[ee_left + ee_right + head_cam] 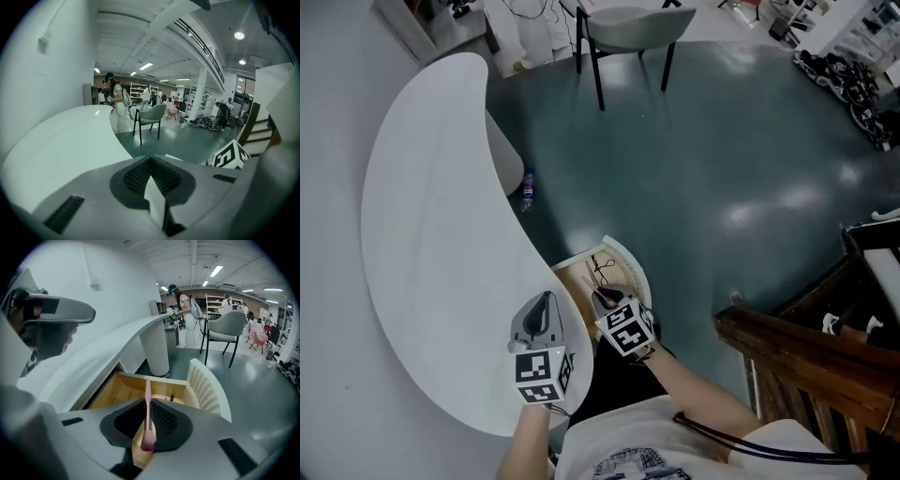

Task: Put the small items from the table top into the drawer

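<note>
The drawer (573, 292) stands pulled out from under the white curved table (441, 216), showing its wooden inside (124, 390) and white ribbed front (206, 385). My right gripper (607, 300) (146, 425) hangs over the drawer, shut on a thin pink brush (147, 404). Its handle points forward over the drawer and its bristle end lies back between the jaws. A thin dark item (602, 268) lies inside the drawer. To the left, over the table's near edge, my left gripper (542, 317) (153, 190) is shut with nothing in it.
The table's white pedestal (154, 348) stands behind the drawer, with a bottle (527, 187) on the floor beside it. A grey chair (628, 28) is farther off. Dark wooden steps (806, 347) rise at the right. A person (117, 101) stands beyond the table.
</note>
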